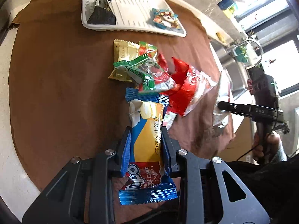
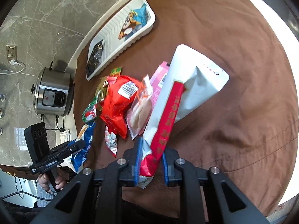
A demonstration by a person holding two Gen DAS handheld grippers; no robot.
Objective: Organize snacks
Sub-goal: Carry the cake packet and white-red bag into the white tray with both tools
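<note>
In the left wrist view my left gripper [image 1: 145,132] is shut on a blue and yellow roll cake packet [image 1: 143,123], lifted off the brown cloth [image 1: 56,78]. Beyond it lies a pile: a gold packet [image 1: 124,52], a green packet [image 1: 142,71] and a red packet [image 1: 181,89]. My right gripper [image 2: 151,149] is shut on the lower end of a tall white and red packet [image 2: 188,82]. A white ribbed tray [image 1: 130,1] at the far side holds a black packet [image 1: 101,13] and a blue cartoon packet [image 1: 165,17].
A steel rice cooker [image 2: 52,93] stands just off the round table's left edge. A sink with a faucet [image 1: 250,44] lies past the table on the right. The right wrist view shows bare brown cloth [image 2: 243,56] to the right of the pile.
</note>
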